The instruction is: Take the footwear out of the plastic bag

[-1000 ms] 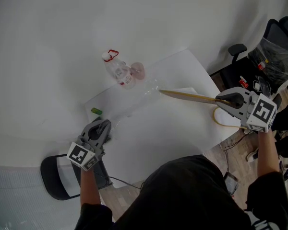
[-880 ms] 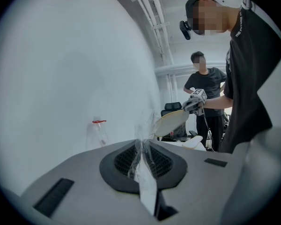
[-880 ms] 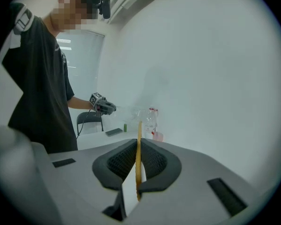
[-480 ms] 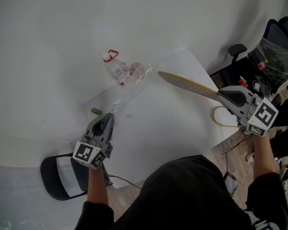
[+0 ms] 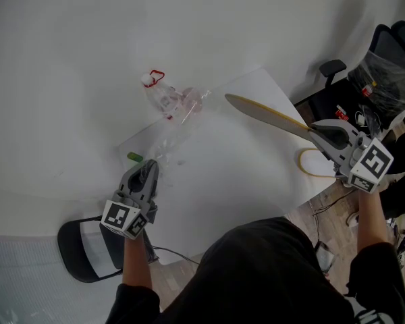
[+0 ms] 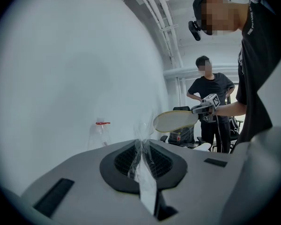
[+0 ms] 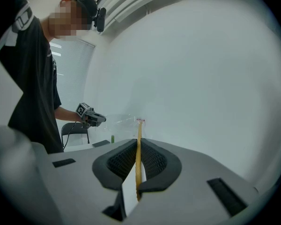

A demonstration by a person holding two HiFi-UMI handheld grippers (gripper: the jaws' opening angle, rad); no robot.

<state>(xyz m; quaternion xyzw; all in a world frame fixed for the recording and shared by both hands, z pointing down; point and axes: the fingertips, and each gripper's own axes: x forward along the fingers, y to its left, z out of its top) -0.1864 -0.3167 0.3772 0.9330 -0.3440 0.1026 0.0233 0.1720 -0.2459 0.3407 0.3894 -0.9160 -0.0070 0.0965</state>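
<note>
The left tool (image 5: pixel 150 171) is clamped on one end of the clear plastic bag (image 5: pixel 179 123), with the film pinched flat between its closed pads (image 6: pixel 152 161). From there the bag stretches up to the bottle (image 5: pixel 163 98) with the red cap, and its far end lies against that bottle's right side on the white table (image 5: pixel 243 181).

The right tool (image 5: pixel 318 138) is closed on a thin, flat slipper (image 5: pixel 266 117) with a yellowish rim, seen edge-on between its pads (image 7: pixel 152 162). The slipper is held in the air to the right of the bottle. Its free end points toward the bottle and sits just beside the bag's far end.

A second slipper (image 5: pixel 314 164) lies well to the right of the bottle, at the table's edge.
</note>
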